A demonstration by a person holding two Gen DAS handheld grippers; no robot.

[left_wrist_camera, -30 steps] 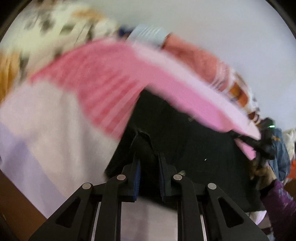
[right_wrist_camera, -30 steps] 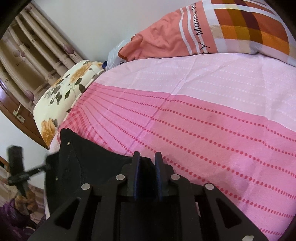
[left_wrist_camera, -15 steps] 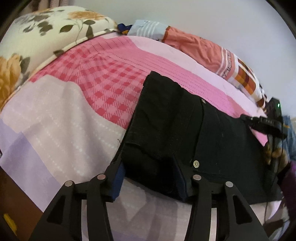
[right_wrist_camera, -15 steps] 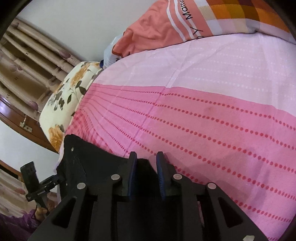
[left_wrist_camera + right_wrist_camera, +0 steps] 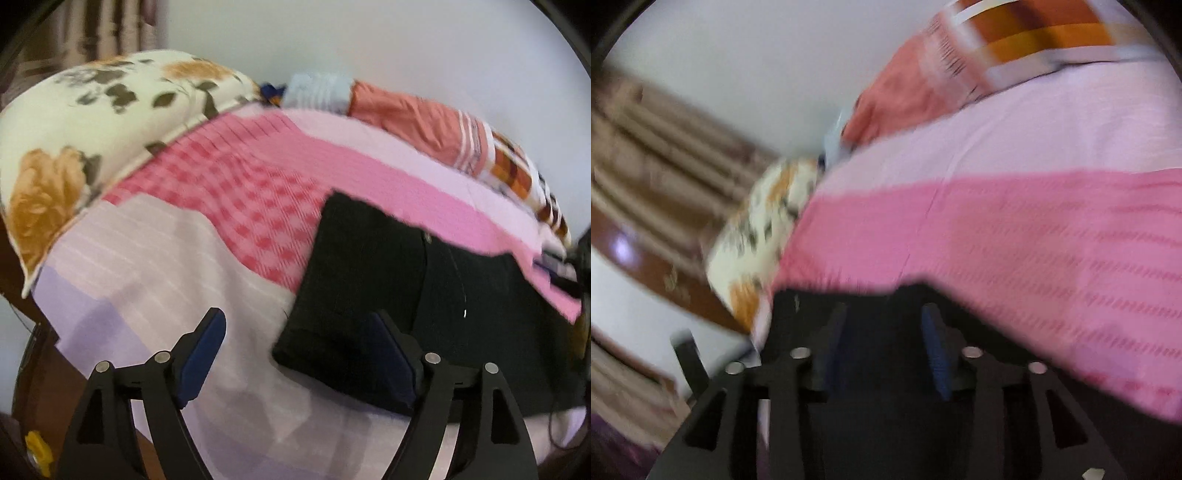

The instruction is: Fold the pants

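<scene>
Black fabric pants [image 5: 388, 295] lying folded on a pink-and-lilac patterned bedsheet [image 5: 155, 280], both grippers letting go.

The pants lie flat near the sheet's front edge, below its pink checked band. The left gripper [image 5: 299, 354] has its blue-padded jaws opening wide; the right pad overlaps a corner of the pants, but neither presses on it. The right gripper [image 5: 882, 347], blurred, has its jaws opening above the black fabric without pinching it. A cream floral pillow [image 5: 92, 147] rests at the sheet's left end.
</scene>
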